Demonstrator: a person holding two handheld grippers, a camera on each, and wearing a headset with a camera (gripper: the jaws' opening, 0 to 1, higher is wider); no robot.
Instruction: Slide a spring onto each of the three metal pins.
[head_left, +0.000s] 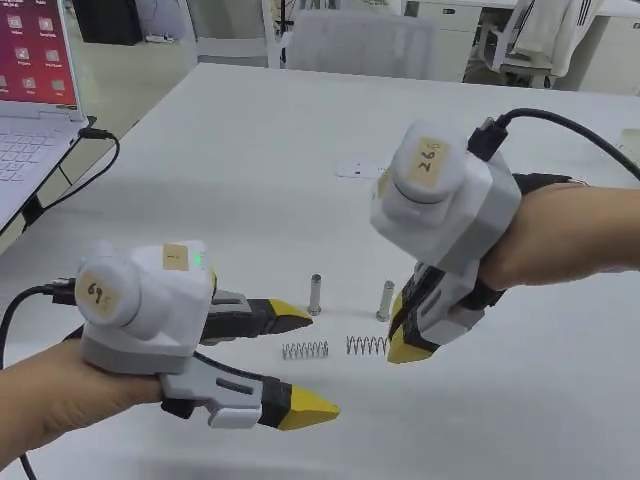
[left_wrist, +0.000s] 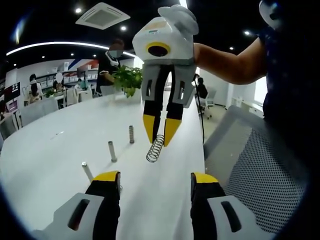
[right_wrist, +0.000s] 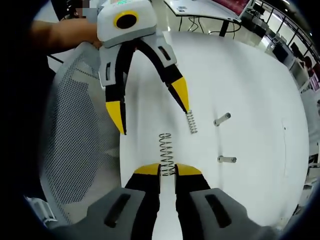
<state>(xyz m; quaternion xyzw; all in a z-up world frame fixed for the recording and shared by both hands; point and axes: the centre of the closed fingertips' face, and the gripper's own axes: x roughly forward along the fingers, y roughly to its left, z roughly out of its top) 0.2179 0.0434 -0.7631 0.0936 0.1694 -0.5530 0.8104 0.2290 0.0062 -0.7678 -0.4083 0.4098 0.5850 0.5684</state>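
Right gripper: your right gripper (head_left: 405, 345) is clenched on one end of the first spring (head_left: 367, 345), down low by the white table (head_left: 250, 180). The coil sticks out from the yellow tips toward your other hand.
First spring, from the left gripper view: it hangs tilted from those tips, free end close to the table. Whether it touches, I cannot tell.
Left gripper: your left gripper (head_left: 300, 360) is released, jaws spread wide, low over the table with nothing between them.
Second spring: the second spring (head_left: 305, 350) lies flat on the table, end to end with the first and just apart from it. It sits just ahead of your left gripper's open jaws. In the right gripper view it lies right beside one of the left gripper's yellow tips.
Pins: the first pin (head_left: 315, 295) and the second pin (head_left: 386, 300) stand upright just behind the two springs, both bare. The second pin is right next to your right gripper's tips.
Further along: in the left gripper view a third upright piece (left_wrist: 131, 134) stands beyond those two in the same row. It looks ribbed; whether a spring sits on it, I cannot tell.
Edge of the table: an open laptop (head_left: 35, 60) sits at the far left, well apart from the work.
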